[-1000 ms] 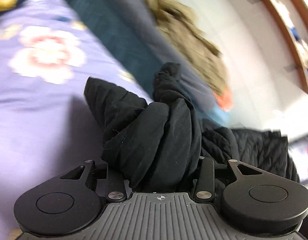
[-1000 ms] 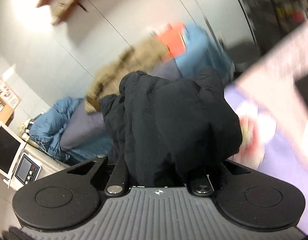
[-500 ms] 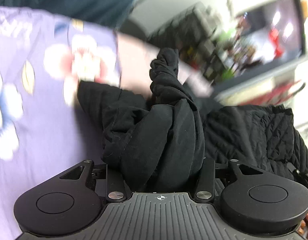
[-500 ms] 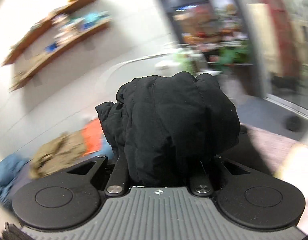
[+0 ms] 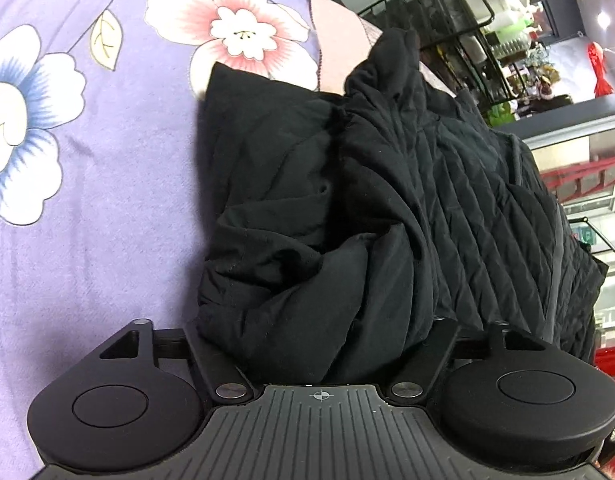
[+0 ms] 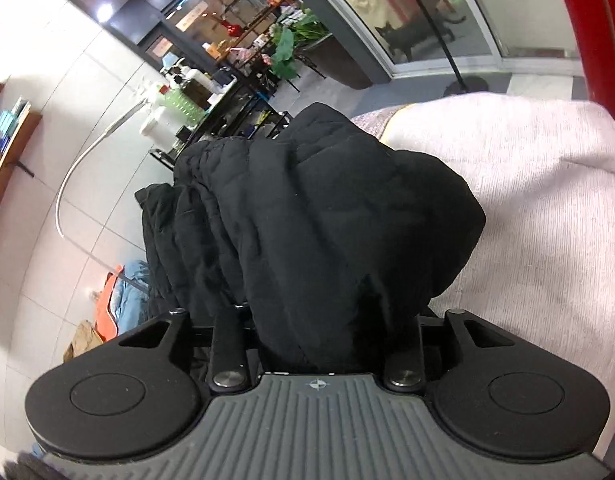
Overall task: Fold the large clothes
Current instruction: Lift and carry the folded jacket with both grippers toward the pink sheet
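Observation:
A black quilted jacket [image 5: 447,200] is held by both grippers. My left gripper [image 5: 319,332] is shut on a bunched fold of it, and the fabric hides the fingers. The rest of the jacket spreads to the right and lies partly on a purple flowered bedspread [image 5: 87,160]. My right gripper [image 6: 319,320] is shut on another thick bundle of the same jacket [image 6: 307,220], which covers its fingers and hangs over a pale pink blanket [image 6: 527,220].
A black wire rack [image 5: 427,20] with bottles stands beyond the bed edge. In the right wrist view a shelf unit with plants and bottles [image 6: 235,72] stands by the white tiled wall, and blue and orange clothes [image 6: 119,296] lie low at the left.
Both grippers have swung round with the jacket: the view went from the heap of clothes by the wall to the bed edge and the racks. The jacket now lies spread on the bedspread.

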{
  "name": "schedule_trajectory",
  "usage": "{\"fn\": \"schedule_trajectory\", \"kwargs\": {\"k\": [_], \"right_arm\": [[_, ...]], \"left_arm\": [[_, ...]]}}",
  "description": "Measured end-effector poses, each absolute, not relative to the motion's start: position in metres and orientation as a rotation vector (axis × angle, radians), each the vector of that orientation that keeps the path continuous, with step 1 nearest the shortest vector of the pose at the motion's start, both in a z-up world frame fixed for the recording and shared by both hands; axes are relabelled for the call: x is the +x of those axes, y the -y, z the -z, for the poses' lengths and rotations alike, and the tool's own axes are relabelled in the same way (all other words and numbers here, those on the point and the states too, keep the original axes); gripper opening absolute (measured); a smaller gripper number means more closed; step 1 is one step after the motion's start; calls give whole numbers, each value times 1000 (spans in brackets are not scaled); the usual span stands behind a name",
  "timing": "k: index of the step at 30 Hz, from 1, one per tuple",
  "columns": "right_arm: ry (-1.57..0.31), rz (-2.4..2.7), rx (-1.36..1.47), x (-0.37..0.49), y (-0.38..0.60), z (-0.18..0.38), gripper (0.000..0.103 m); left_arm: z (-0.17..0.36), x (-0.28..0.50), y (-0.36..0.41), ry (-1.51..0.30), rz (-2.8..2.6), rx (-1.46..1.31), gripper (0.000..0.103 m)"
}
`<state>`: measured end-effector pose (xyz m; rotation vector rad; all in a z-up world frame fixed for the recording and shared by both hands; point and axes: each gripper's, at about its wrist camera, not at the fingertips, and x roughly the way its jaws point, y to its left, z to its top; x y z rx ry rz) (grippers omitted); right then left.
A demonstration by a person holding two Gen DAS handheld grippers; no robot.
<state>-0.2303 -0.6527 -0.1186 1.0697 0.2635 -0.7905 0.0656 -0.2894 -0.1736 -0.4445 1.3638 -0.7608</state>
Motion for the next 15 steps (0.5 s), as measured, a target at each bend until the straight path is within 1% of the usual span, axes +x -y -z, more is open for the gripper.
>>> {"fn": "schedule_trajectory", "kwargs": {"k": [2,4,5,7,9,11,15], "right_arm": [[-269,807,1087,-231,651,116,63],[-257,815,1138,-236,654,118,73],[-249,811,1171,-241,654,120,76],[-229,802,1234,-249,654,123,82],[-227,788,1251,-255,652,125,82],[-249,800,1247,-259,652,123,90],[-284,828,1246,-259,649,112,91]], "left_arm": [[173,65,287,-1367,779,-448,103],[174,68,290,-1377,789,-457,103],[175,69,289,-1386,790,-465,103],[177,69,288,-1398,790,-466,103],[177,71,294,-1405,790,-452,103],[178,72,292,-1417,788,-459,103],[162,71,292,-1403,775,-432,103]]}}
